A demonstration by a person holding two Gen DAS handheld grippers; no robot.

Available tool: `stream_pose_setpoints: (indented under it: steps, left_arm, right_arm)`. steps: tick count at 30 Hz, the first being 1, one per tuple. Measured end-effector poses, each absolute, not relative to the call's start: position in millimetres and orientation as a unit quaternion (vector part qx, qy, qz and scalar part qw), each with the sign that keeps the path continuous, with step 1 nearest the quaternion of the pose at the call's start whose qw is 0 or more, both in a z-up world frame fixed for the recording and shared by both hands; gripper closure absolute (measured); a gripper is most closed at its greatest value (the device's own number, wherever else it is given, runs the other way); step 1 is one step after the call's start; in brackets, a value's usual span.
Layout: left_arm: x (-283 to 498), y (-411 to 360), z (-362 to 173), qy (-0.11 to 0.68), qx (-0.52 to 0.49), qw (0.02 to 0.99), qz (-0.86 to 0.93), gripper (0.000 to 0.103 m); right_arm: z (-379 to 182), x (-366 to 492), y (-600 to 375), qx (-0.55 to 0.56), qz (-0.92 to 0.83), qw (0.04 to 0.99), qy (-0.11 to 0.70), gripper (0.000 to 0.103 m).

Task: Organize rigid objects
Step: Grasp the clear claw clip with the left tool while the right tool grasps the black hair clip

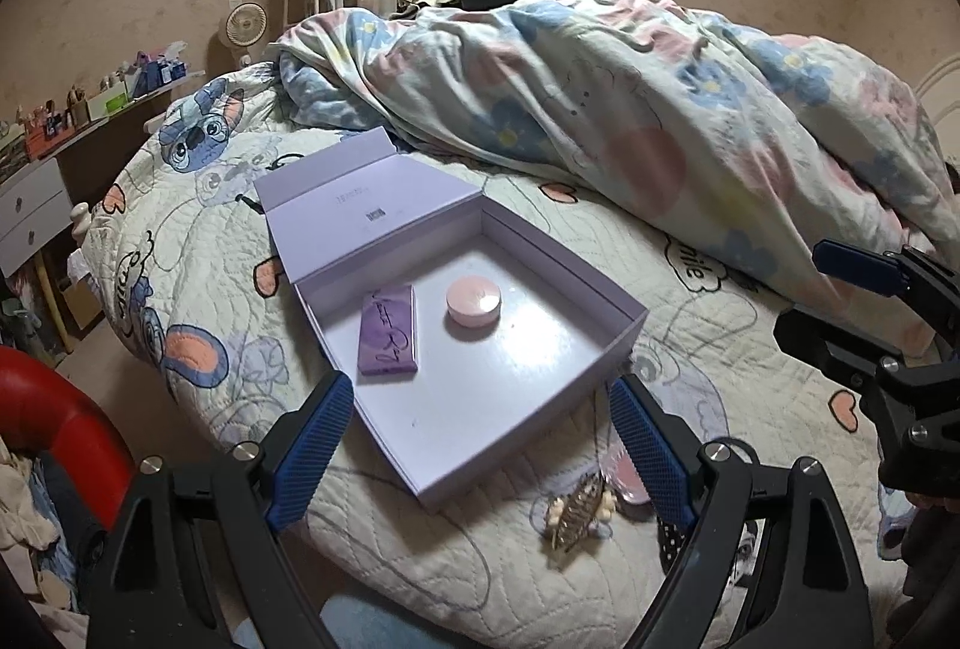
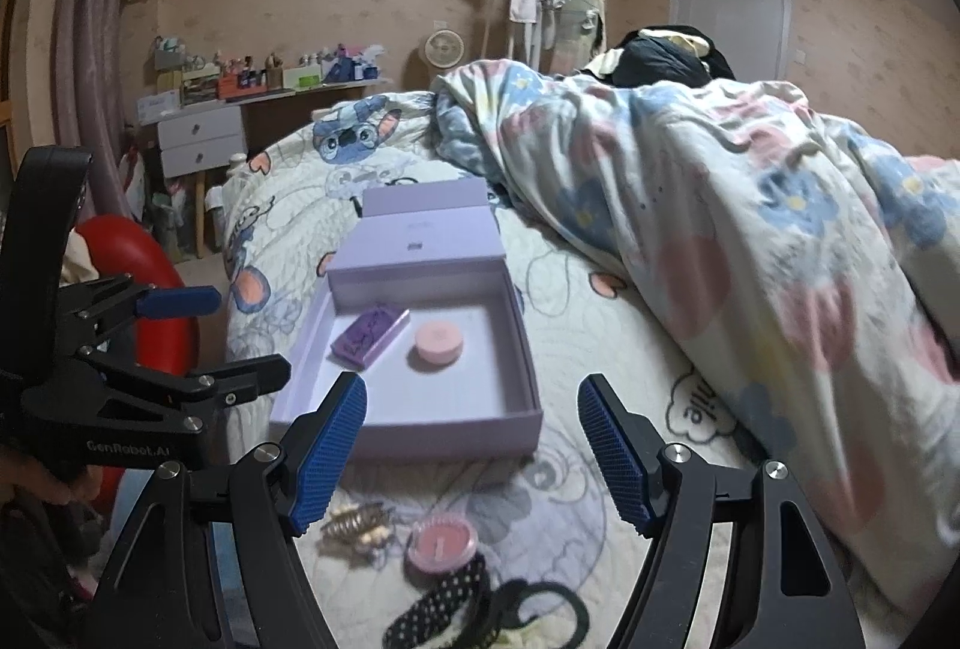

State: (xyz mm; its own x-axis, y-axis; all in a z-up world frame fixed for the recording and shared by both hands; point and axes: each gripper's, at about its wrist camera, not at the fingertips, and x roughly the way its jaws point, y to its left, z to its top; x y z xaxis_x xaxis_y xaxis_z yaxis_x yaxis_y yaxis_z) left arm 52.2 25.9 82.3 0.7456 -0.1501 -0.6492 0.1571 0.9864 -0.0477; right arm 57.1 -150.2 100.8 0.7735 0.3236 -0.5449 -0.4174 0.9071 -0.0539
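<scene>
Lavender box (image 1: pixel 474 349) lies open on the quilted bedspread (image 1: pixel 198 253) in the left wrist view, its lid (image 1: pixel 360 211) folded back toward the rumpled duvet (image 1: pixel 600 84). Inside sit 2 items, apart from each other: a purple rectangular case (image 1: pixel 389 338) and a round pink compact (image 1: pixel 473 307). The left gripper (image 1: pixel 480 445) hangs over the box's near corner with jaws spread wide and nothing between them. Just outside that corner lies a gold claw hair clip (image 1: pixel 579 520). The right gripper (image 1: pixel 864 289) shows at the right edge, seen side-on.

From the right wrist view, the right gripper (image 2: pixel 474 454) hovers near the box's front wall (image 2: pixel 420 433), jaws parted and empty. On the bedspread below lie the hair clip (image 2: pixel 354 526), a second round pink compact (image 2: pixel 441 546) and a black polka-dot band (image 2: pixel 444 604).
</scene>
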Motion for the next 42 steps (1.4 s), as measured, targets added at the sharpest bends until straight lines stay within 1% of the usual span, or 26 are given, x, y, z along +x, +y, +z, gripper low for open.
stream_pose_setpoints:
  steps: [5, 7, 15, 19, 28, 42]
  left_arm:
    - [37.4, 17.9, 78.8, 0.341, 0.015, 0.935, -0.095, 0.015]
    - [32.6, 14.4, 76.5, 0.342, 0.019, 0.934, -0.102, 0.015]
    - [21.3, 7.2, 60.9, 0.358, 0.019, 0.926, -0.119, 0.015]
    - [17.1, 3.0, 52.5, 0.367, 0.02, 0.921, -0.129, 0.015]
    - [13.0, -0.9, 30.2, 0.383, -0.001, 0.91, -0.157, 0.015]
    - [25.4, -4.2, -18.9, 0.435, -0.011, 0.884, -0.17, 0.015]
  right_arm:
    - [91.8, 41.2, -157.0, -0.084, 0.187, 0.939, 0.278, 0.029]
    - [88.1, 35.9, -159.6, -0.083, 0.181, 0.939, 0.281, 0.026]
    - [67.3, 15.8, -172.2, -0.068, 0.162, 0.937, 0.303, 0.024]
    - [55.0, 7.7, -177.8, -0.064, 0.154, 0.935, 0.314, 0.02]
    - [29.8, -1.3, -187.4, -0.043, 0.138, 0.931, 0.335, 0.019]
    - [-14.4, 8.1, -204.8, 0.004, 0.111, 0.915, 0.389, 0.019]
